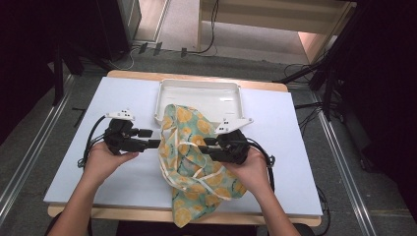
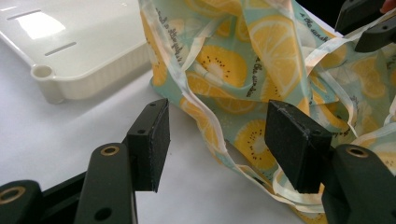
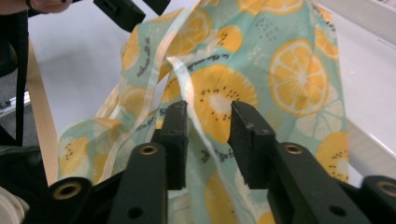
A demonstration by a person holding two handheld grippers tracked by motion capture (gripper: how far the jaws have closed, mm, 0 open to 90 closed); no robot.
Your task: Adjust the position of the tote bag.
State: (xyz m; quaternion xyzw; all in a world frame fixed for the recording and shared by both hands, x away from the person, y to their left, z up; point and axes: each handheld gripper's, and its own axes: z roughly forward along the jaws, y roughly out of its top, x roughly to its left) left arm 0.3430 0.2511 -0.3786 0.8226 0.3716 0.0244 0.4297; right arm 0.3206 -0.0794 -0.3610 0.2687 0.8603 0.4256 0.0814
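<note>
Crumpled lemon-print cloth drapes over smooth white plastic tray.

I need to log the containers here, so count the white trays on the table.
1. The white tray sits at the far edge of the table, its near side partly covered by the lemon-print cloth; the cloth could hide something beneath it.

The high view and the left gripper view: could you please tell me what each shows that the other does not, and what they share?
High view alone: both forearms, the table's wooden edge and the surrounding floor. Left gripper view alone: close detail, such as script printed on the lemon-print cloth and the left hand-held gripper with pads apart, cloth edge lying between them. Shared: the cloth, the white tray, the white tabletop and the right hand-held gripper.
</note>
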